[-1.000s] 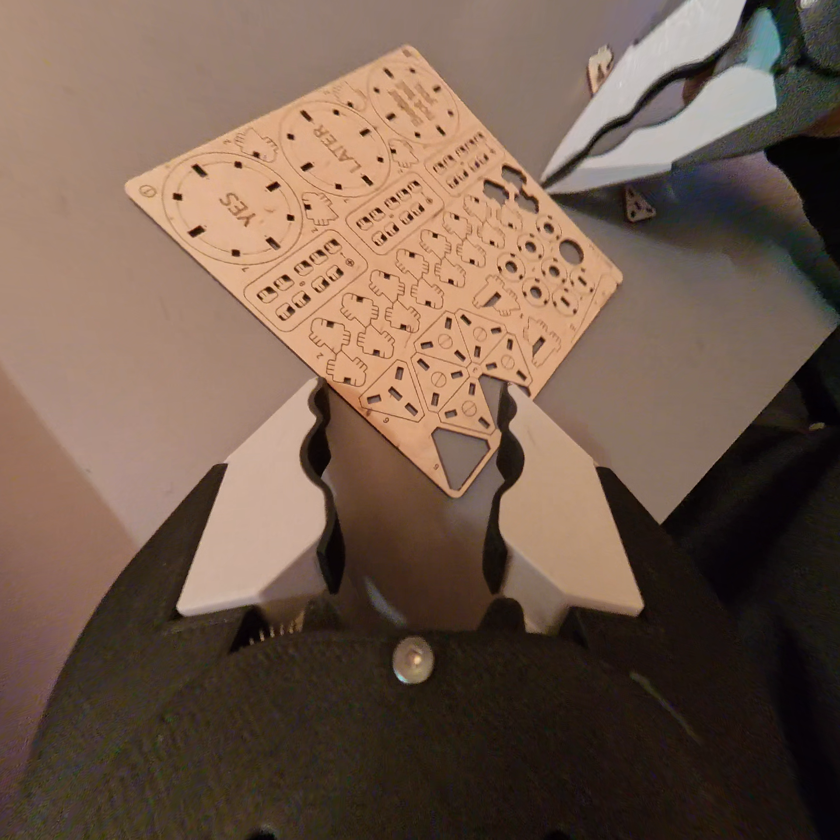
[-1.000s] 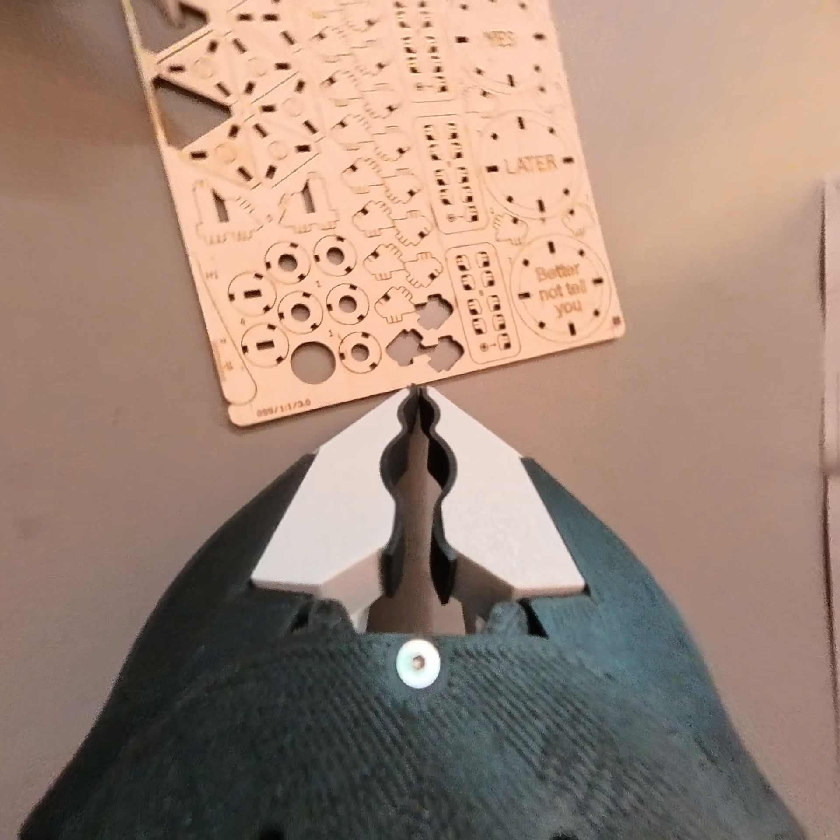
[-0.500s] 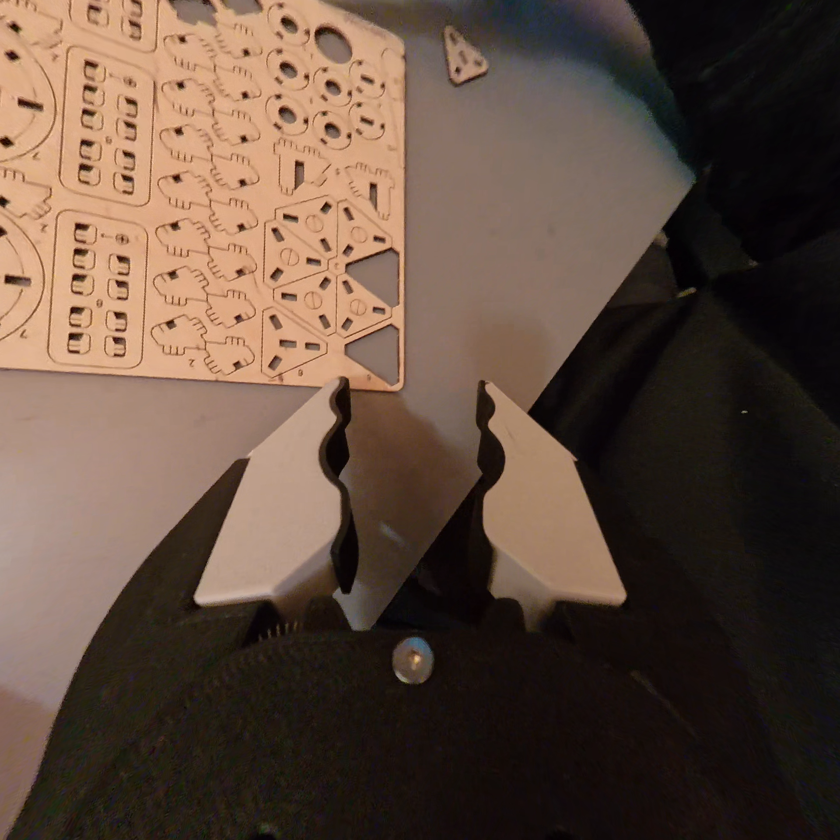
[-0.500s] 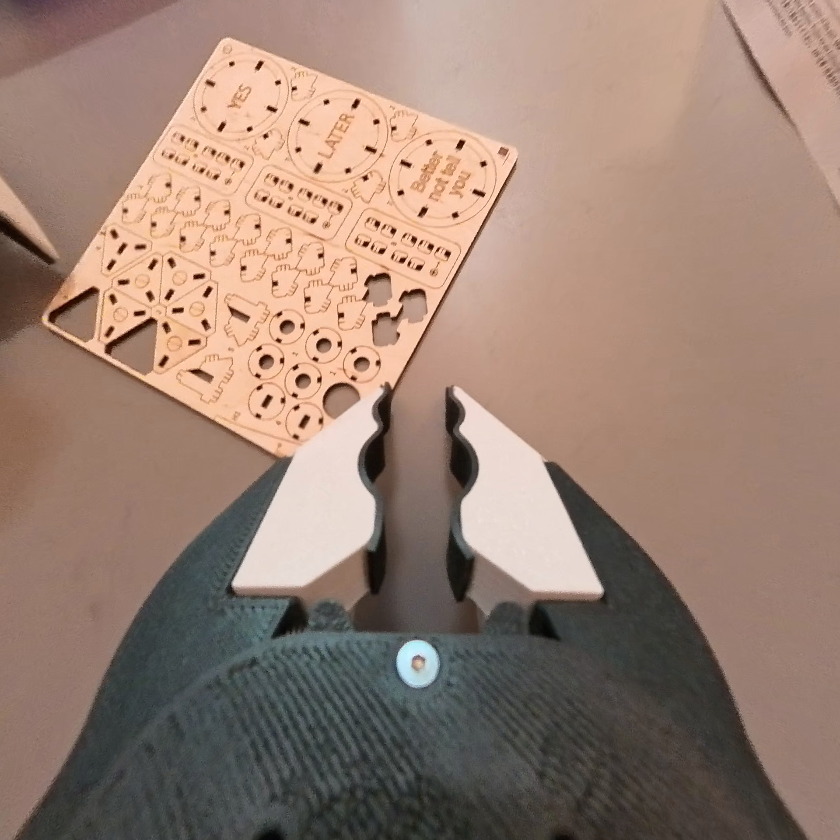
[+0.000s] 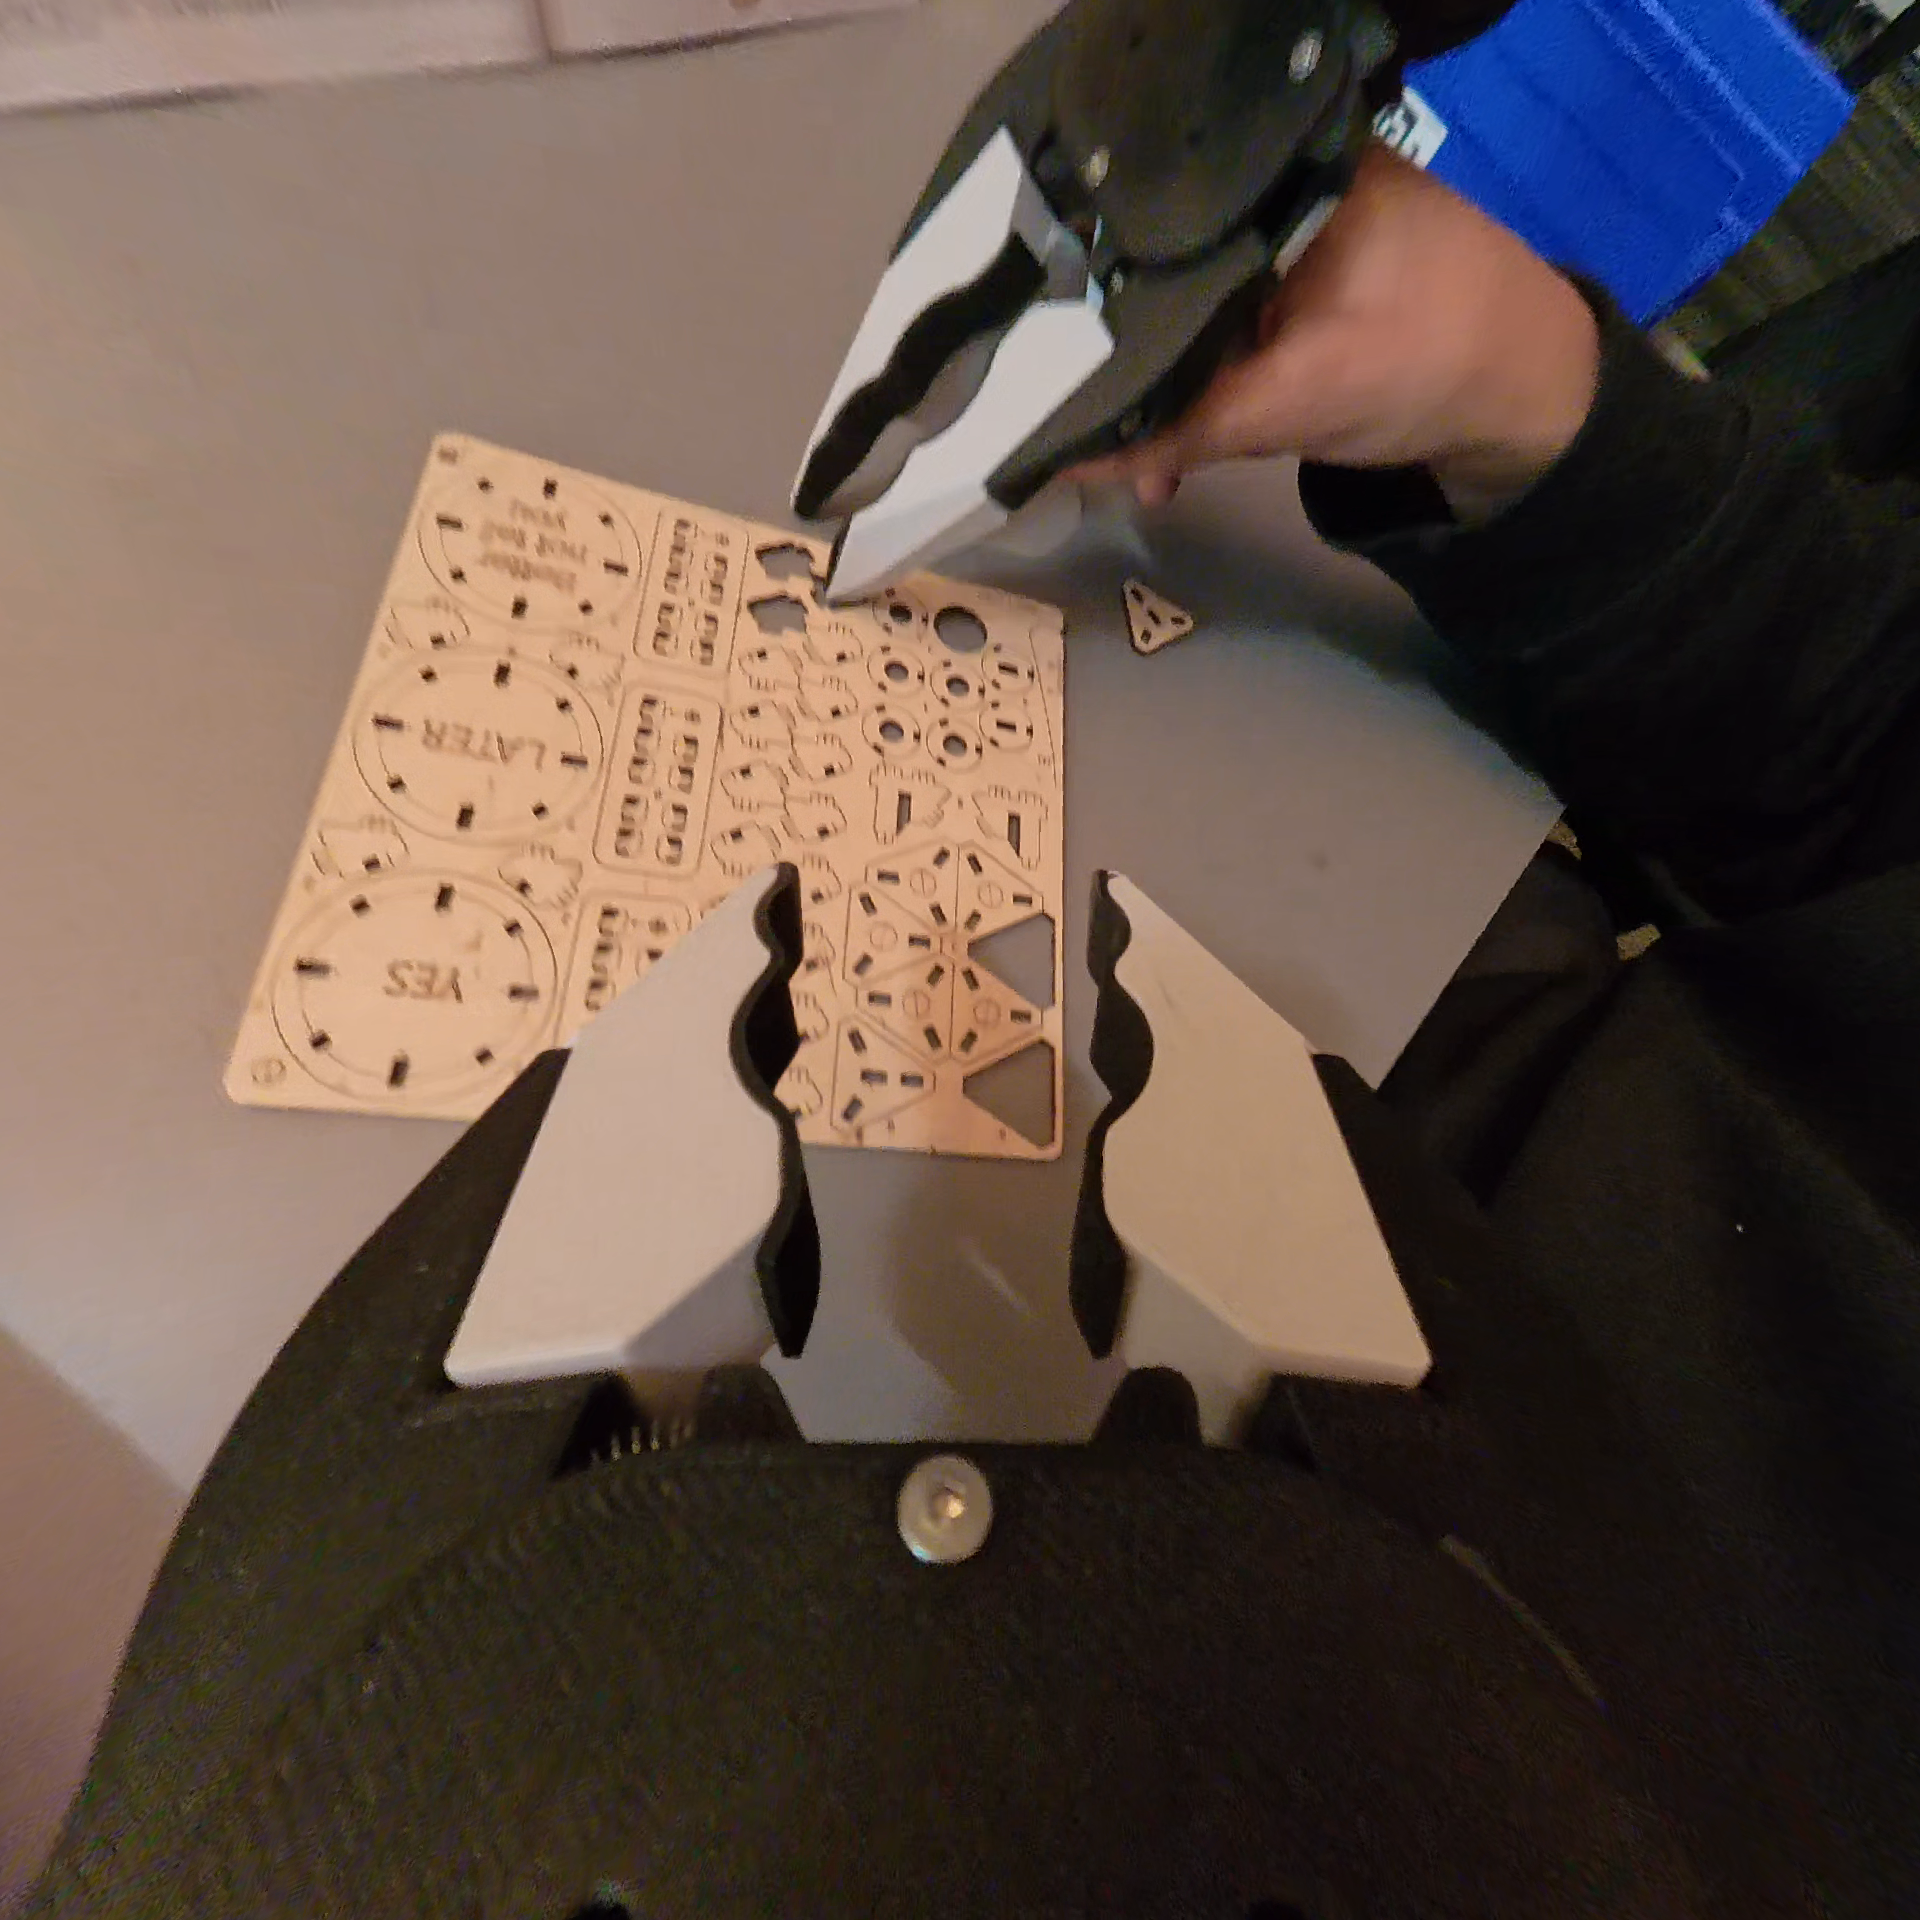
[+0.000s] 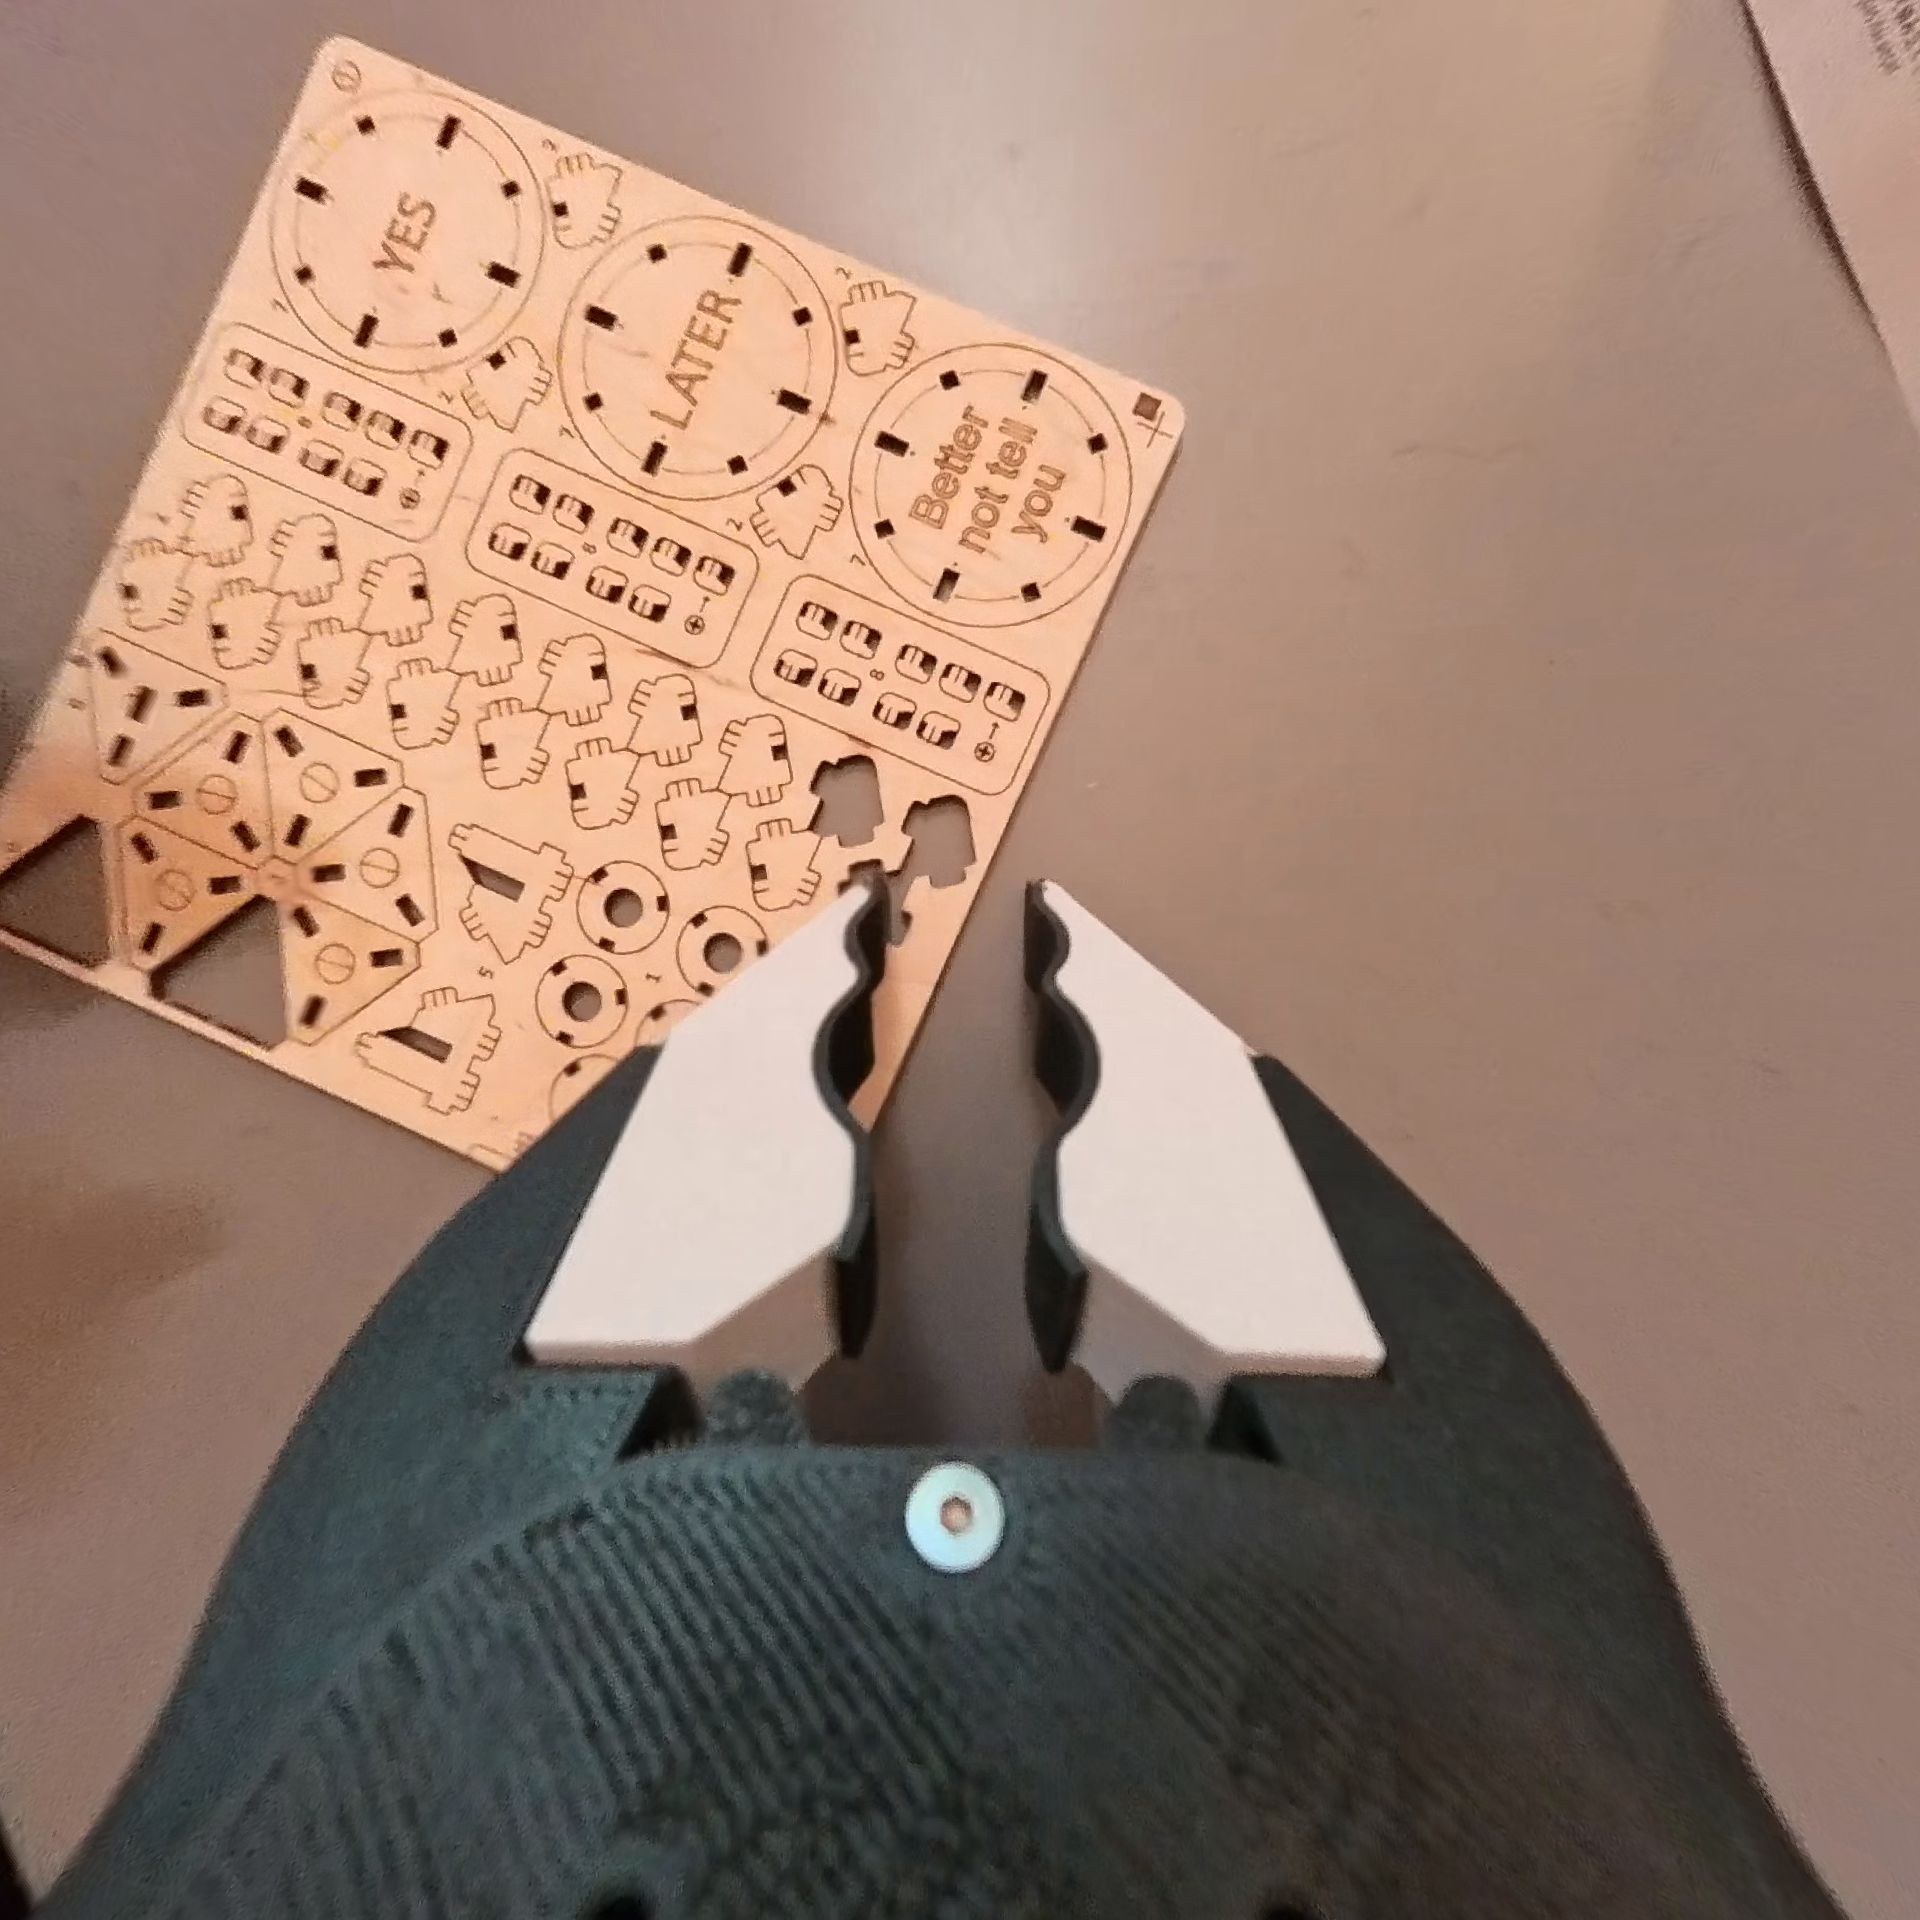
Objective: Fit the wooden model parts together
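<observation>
The left gripper (image 5: 940, 894) hangs over the near corner of a thin wooden sheet (image 5: 499, 914) of laser-cut parts that lies flat on the grey counter (image 5: 260, 343). Its jaws stand wide apart with nothing between the pads; below the gap are the triangular parts and two bare triangular holes (image 5: 1013, 951) at the sheet's 5 o'clock corner.

The right gripper (image 6: 951, 894) comes in from 1 o'clock in the left wrist view, tilted steeply down, with a hand (image 5: 1382, 343) behind it in a dark sleeve. Its jaws are parted by a narrower gap and hold nothing. Its lower fingertip (image 5: 847, 577) sits at the sheet's far edge, right beside two small shaped holes (image 6: 894, 821) where parts are missing; whether the tip presses the wood cannot be told. In its own view the left finger (image 6: 769, 1091) overlaps the sheet's edge, the right one hangs over bare counter.

A small loose triangular piece (image 5: 1155, 615) lies on the counter just off the sheet, at 3 o'clock of that fingertip. White paper (image 6: 1839, 156) lies at the far edge.
</observation>
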Action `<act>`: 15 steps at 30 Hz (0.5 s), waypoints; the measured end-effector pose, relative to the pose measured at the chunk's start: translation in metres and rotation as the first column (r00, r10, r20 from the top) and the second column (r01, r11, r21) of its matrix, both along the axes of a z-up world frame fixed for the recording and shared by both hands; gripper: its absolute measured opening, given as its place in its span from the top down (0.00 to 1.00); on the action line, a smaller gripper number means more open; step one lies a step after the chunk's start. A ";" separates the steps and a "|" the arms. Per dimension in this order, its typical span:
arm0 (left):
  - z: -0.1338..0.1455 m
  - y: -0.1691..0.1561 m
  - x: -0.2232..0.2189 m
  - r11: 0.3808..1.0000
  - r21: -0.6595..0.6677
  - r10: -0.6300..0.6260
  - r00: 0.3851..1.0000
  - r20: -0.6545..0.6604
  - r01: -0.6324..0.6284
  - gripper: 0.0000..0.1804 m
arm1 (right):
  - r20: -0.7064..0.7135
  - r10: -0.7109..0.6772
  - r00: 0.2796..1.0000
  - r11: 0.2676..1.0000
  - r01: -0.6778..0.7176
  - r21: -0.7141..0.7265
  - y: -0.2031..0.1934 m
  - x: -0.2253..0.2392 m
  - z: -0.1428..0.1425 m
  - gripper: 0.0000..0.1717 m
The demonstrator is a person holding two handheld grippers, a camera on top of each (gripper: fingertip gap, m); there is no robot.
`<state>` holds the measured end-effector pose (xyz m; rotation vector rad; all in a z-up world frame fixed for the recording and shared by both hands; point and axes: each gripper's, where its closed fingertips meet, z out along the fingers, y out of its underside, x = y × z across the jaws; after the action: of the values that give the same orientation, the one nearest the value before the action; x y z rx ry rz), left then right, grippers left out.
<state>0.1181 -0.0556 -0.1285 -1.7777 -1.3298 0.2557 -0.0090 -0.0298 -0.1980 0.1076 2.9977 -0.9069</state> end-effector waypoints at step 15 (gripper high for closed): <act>-0.015 -0.027 -0.131 0.995 -0.075 -0.063 0.998 0.024 0.065 0.68 | -0.090 0.076 0.993 0.993 -0.084 -0.086 -0.007 0.001 0.003 0.93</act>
<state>-0.0133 -0.0821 -0.1435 -1.8883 -1.2905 0.2553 -0.0075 -0.0365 -0.1953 -0.0540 3.0077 -1.0628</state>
